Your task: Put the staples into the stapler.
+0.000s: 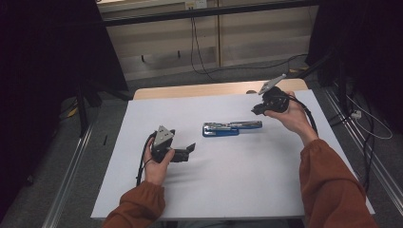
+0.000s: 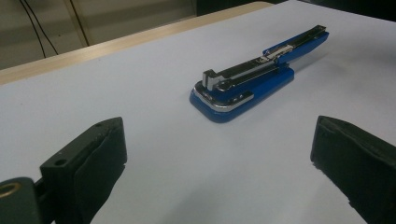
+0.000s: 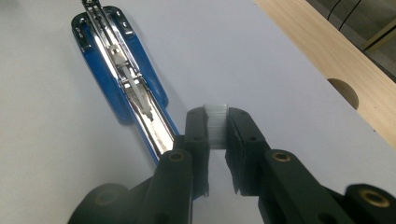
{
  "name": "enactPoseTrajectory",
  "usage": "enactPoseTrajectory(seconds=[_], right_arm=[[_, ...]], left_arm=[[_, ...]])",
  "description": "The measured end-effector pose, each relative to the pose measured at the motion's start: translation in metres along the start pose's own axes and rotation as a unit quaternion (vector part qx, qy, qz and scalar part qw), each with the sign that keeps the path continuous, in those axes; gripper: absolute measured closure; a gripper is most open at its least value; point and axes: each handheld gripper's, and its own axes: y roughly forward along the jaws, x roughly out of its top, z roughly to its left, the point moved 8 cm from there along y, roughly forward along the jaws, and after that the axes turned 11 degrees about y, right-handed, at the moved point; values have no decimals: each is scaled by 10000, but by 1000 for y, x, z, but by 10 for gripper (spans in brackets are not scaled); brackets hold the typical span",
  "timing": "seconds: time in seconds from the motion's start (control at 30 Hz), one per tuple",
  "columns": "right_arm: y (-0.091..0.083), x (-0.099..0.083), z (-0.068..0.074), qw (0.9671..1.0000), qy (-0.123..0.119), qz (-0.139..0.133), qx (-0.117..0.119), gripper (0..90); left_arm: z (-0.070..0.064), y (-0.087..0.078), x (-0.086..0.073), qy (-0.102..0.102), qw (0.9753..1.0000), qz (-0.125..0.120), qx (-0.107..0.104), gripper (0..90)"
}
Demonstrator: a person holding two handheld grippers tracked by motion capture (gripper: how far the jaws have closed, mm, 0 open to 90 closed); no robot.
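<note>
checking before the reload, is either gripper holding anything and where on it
The right gripper is shut on a strip of staples, pinched across its flat sides. The left gripper is open, holding nothing.

Glossy blue stapler (image 2: 243,91) showing shiny chrome metal, matt white sheet (image 1: 228,180) covering pale wood table (image 1: 209,89), matt black gripper jaws gripping silvery staples (image 3: 216,123)

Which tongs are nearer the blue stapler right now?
Right. The right tongs hover just past the stapler's opened far end; the left tongs sit farther off, at its base end.

Table seen from high above, two gripper views set low and close, blue stapler (image 1: 231,128) shared by all.
</note>
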Motion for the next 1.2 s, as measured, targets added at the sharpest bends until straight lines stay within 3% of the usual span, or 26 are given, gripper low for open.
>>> enactPoseTrajectory(seconds=[0.4,1.2], right_arm=[[5,16,19,9995,-260,-44,177,794],[18,36,47,9971,-579,-68,497,794]], left_arm=[[1,-1,1,15,10000,-16,83,37],[0,-1,0,7,10000,0,15,36]])
